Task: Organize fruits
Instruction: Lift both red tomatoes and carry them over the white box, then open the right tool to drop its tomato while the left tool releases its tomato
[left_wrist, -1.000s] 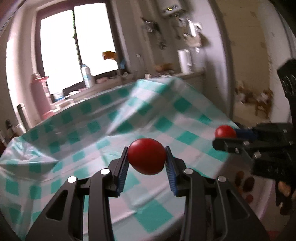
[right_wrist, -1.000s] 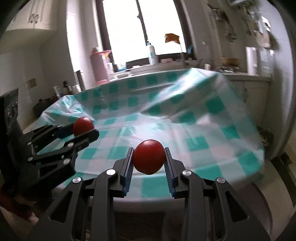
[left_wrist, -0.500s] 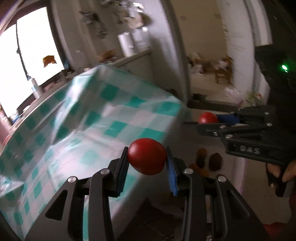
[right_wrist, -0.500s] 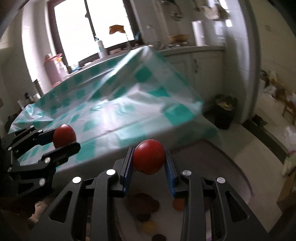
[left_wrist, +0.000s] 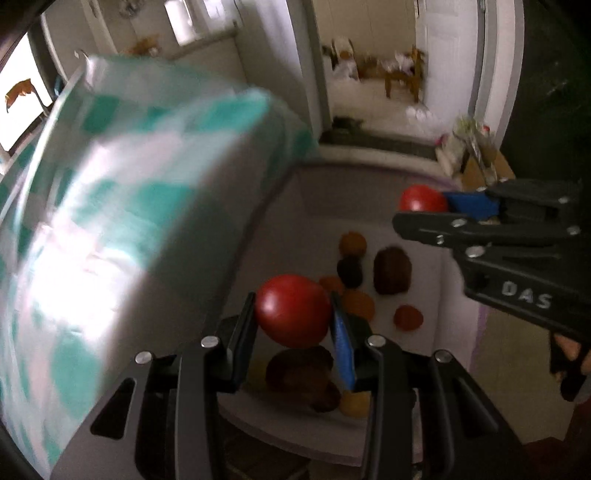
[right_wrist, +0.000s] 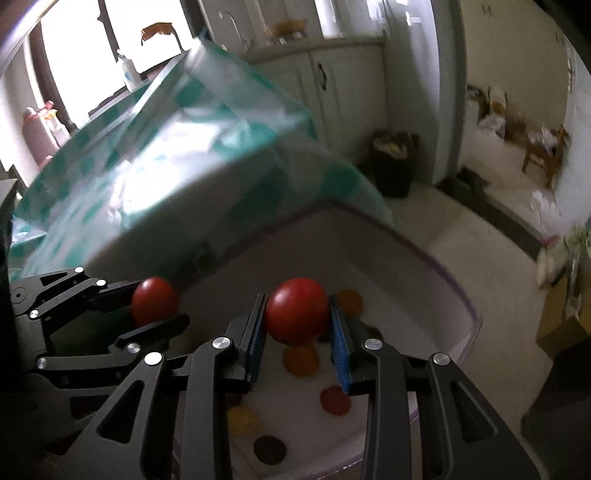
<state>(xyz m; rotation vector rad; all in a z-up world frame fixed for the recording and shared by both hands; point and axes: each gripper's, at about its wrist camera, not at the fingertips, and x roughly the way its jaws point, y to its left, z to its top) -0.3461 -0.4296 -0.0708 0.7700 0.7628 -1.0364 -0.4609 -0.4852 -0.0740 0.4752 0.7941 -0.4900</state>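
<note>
Here, left gripper (left_wrist: 293, 325) fingers clamped on red tomato (left_wrist: 293, 309), right gripper (right_wrist: 297, 332) fingers clamped on second tomato (right_wrist: 296, 309), both above white bin (right_wrist: 436, 280) of fruits.

I read location as home kitchen. Evidence: pale panelled base cabinets with dark handles (right_wrist: 332, 85) under countertop; bright window (right_wrist: 92, 48) with white bottle (right_wrist: 129, 74) on sill; table under teal-and-white checked plastic cloth (right_wrist: 177, 147); dark full waste bin (right_wrist: 393, 162); small wooden chair (right_wrist: 546, 151) beyond doorway.
</note>
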